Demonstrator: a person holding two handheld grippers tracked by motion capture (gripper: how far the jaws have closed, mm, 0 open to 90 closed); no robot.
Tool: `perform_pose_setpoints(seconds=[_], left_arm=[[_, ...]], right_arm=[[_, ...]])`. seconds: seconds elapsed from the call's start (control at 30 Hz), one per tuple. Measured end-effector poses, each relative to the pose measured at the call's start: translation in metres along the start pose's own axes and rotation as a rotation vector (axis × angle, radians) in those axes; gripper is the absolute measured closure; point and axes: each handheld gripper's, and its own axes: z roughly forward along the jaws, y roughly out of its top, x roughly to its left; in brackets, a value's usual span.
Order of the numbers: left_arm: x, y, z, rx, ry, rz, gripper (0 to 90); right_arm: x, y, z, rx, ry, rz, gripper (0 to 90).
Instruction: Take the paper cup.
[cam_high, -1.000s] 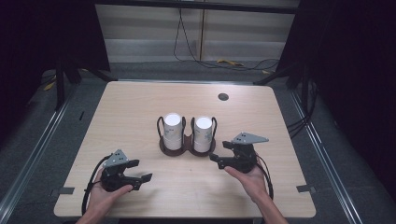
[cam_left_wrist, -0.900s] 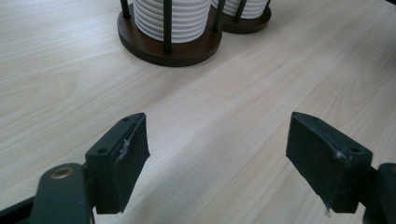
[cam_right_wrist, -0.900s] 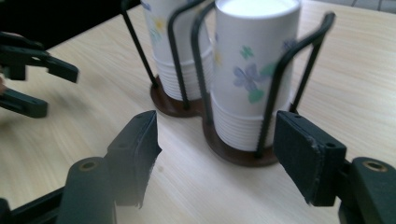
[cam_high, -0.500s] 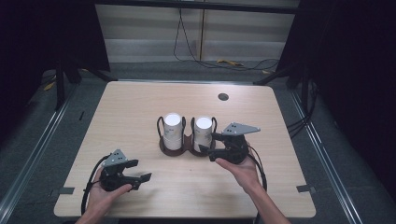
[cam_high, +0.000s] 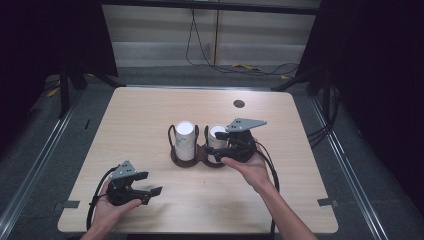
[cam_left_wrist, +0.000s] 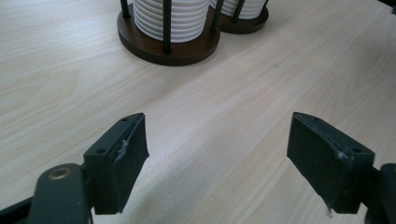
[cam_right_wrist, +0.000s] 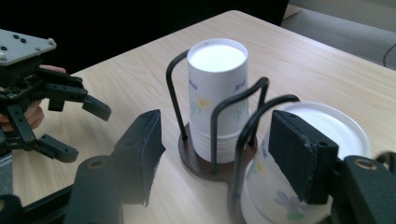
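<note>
Cups (cam_high: 184, 140) stand upside down in 2 stacks in a wire holder (cam_high: 196, 159) at mid-frame. Right gripper (cam_high: 214, 148) straddles the right stack (cam_right_wrist: 285, 186), jaws just narrowing, not yet pressing. Left gripper (cam_high: 150, 184), lower left, gapes wide.

The high view looks forward and down from above the person's side of the table (cam_high: 150, 115), far enough back to take in the whole tabletop and the floor around it. The left gripper view sits low and close over the wood, facing along its own jaws toward the base of the cup holder (cam_left_wrist: 169, 44) a short way ahead. The right gripper view looks down from just beside the same cup holder (cam_right_wrist: 219, 140), nearly on top of the right cup stack (cam_right_wrist: 322, 126), and all three views share that holder and its paper cups.
</note>
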Motion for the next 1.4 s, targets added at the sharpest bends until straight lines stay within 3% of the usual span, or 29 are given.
perform_pose_setpoints(seconds=[0.3, 0.5, 0.83, 0.97, 1.23, 1.4], left_arm=[[-0.004, 0.001, 0.001, 0.019, 0.010, 0.043, 17.0], [-0.002, 0.000, 0.001, 0.021, 0.019, 0.021, 17.3], [0.001, -0.001, -0.002, 0.014, 0.027, 0.019, 18.8], [0.001, -0.001, -0.002, 0.011, 0.026, 0.021, 19.0], [0.002, -0.001, -0.002, 0.012, 0.022, 0.019, 19.0], [0.001, -0.001, -0.003, 0.003, 0.019, 0.025, 19.6]], right_arm=[[0.001, 0.016, 0.016, 0.035, 0.022, -0.042, 35.4], [-0.001, 0.025, 0.026, 0.051, 0.028, -0.061, 35.4], [-0.007, 0.041, 0.040, 0.100, 0.007, -0.083, 35.4], [-0.011, 0.045, 0.047, 0.108, 0.017, -0.071, 34.4], [-0.012, 0.051, 0.059, 0.154, 0.033, -0.084, 30.7], [-0.011, 0.053, 0.070, 0.244, 0.048, -0.104, 29.9]])
